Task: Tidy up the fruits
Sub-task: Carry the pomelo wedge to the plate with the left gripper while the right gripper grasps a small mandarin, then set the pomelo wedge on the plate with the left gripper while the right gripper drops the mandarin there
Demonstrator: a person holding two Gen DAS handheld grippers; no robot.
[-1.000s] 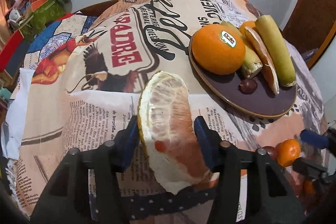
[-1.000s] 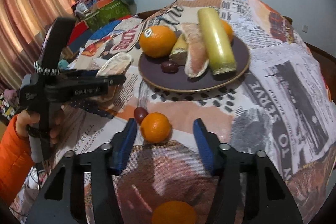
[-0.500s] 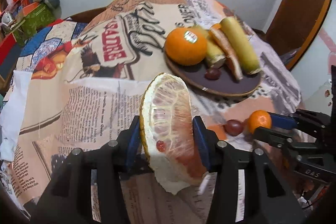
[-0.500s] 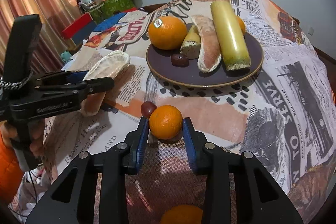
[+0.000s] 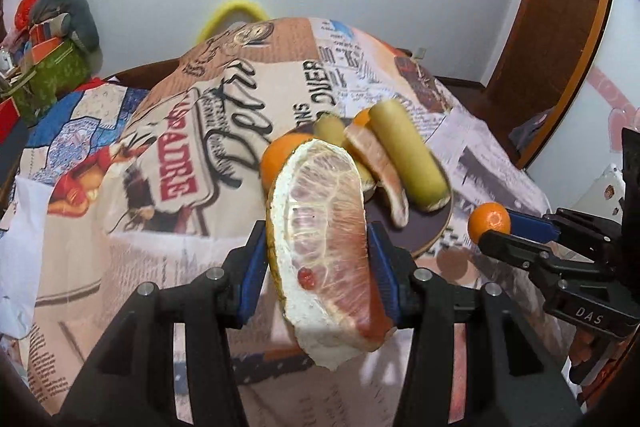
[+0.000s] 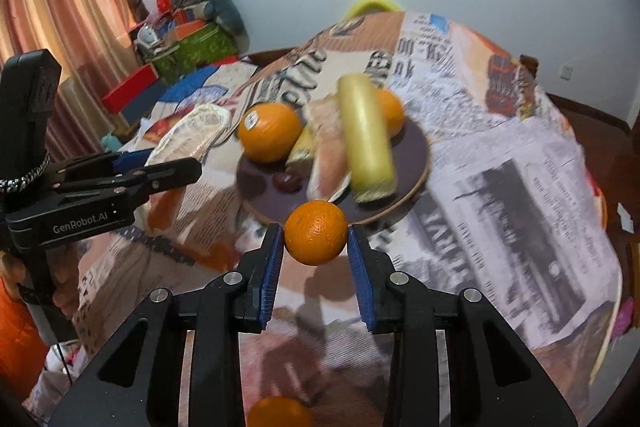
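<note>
My left gripper is clamped part-way closed on a peeled grapefruit wedge, blue pads pressing both flat sides; the wedge stands on edge, pith rim at 9 o'clock, lifted clear of the tablecloth. My right gripper is closed tight on a small tangerine, held between the pad tips, also off the cloth. In the left view that tangerine sits at 3 o'clock, near the plate's edge.

The dark plate lies at 12 o'clock from the right gripper, just beyond the tangerine. It carries a stickered orange at its 10 o'clock, a yellow-green stalk piece across the middle, a second grapefruit wedge beside it, and a dark date-like fruit. Another tangerine rests at 6 o'clock, partly hidden by the gripper frame
</note>
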